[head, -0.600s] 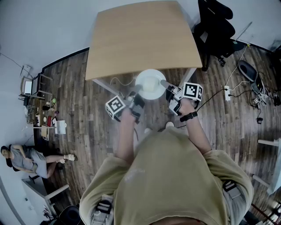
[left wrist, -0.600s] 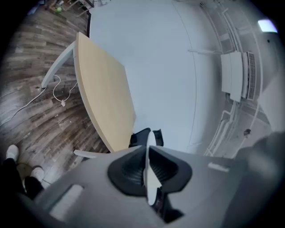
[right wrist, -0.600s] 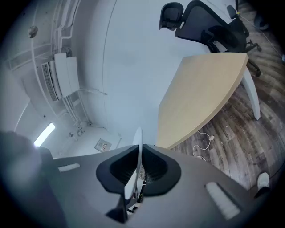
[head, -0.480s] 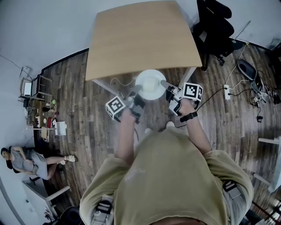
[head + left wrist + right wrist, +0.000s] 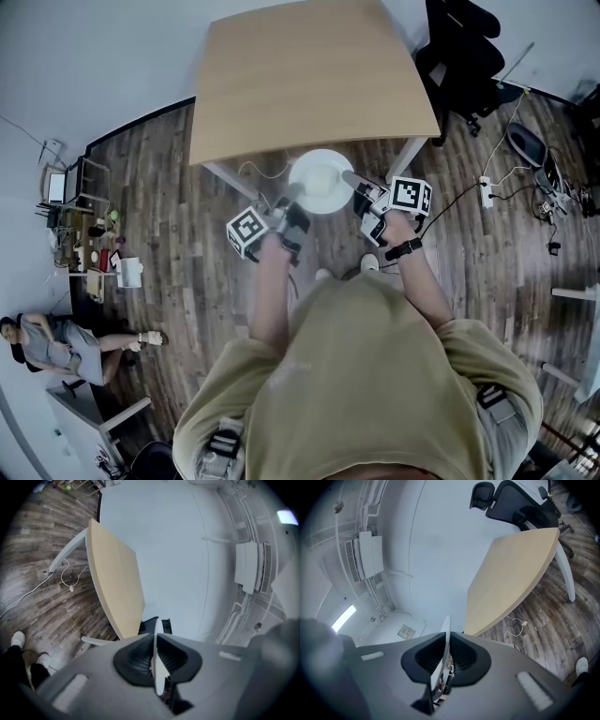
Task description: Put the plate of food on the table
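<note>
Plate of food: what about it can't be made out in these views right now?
Head view: the food on the plate is a pale washed-out patch, too small to identify.
Head view: the plate's height over the table edge cannot be judged from above.
Left gripper view: only the plate's rim shows, edge-on; the jaws cover the rest.
Right gripper view: the same, rim only.
</note>
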`<state>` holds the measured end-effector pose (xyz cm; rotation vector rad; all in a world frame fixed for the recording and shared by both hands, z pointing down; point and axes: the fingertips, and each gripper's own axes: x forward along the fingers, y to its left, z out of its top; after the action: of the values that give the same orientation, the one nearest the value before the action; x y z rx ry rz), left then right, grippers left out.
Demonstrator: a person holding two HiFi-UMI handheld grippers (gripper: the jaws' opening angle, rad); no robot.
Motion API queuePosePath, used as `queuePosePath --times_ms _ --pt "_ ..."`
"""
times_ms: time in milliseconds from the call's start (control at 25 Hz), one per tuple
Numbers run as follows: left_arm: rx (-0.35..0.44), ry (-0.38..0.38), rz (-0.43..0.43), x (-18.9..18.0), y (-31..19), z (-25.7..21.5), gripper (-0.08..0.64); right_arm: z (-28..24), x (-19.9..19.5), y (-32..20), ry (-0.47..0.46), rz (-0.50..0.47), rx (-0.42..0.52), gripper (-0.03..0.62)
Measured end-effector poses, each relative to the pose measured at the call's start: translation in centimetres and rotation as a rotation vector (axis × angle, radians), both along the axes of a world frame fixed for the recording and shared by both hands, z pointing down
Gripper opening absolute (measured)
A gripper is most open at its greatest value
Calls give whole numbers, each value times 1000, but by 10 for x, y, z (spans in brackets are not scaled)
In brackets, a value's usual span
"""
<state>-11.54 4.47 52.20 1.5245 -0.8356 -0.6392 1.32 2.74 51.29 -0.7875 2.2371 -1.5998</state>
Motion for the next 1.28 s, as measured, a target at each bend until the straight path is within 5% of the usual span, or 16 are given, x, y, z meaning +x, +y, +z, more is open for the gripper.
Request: queuePosePath --times_ms 280,680,1080,1280 --pt "3 19 -33 -56 12 -2 12 -9 -60 10 163 -1 188 58" --pt "-25 53 -86 -72 1 16 14 5 -75 -5 177 43 225 61" --pt "-56 53 -175 -69 -93 38 17 23 -74 -109 189 13 248 63" --pt "-18 -40 -158 -40 -189 21 17 8 -45 -203 153 37 260 56"
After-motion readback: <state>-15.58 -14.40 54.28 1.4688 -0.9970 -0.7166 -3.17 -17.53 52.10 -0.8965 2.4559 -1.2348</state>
